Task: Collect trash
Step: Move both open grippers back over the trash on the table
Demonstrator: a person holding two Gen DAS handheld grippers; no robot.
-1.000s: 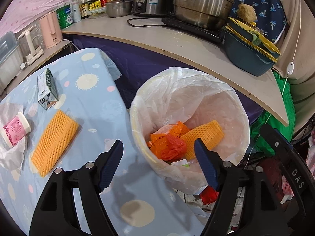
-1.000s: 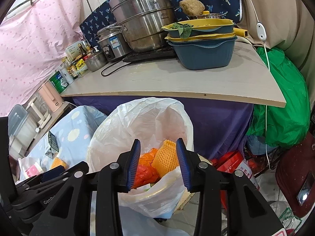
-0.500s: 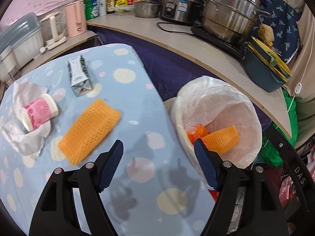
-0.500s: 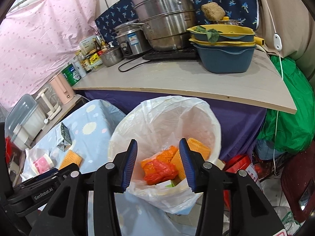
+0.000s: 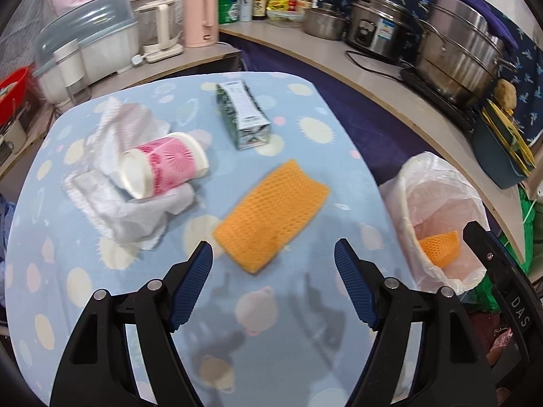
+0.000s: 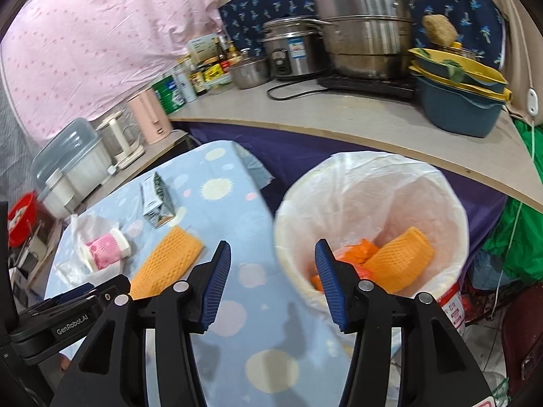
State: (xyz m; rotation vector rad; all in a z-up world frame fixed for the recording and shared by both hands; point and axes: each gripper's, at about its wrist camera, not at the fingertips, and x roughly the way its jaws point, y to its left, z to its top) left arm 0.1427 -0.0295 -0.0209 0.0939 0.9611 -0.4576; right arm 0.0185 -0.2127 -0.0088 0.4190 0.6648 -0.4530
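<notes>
While nothing is gripped, left hand-held gripper held wide above orange foam net | right hand-held gripper jaws opening, empty, beside bin

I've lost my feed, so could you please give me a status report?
Left tool open, empty. Right tool opening, empty. Orange net, cup, carton on table. Nothing blocking.

Black gripper frames, ribbed blue pads, silver screws.

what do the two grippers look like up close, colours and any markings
Both are alike: the left gripper and right gripper have glossy black plastic frames with silver rivets, and two fingers faced with dark blue ribbed pads. In the right wrist view the left gripper's black body reads "GenRobot.AI" in white. No cables or sleeves show.
</notes>
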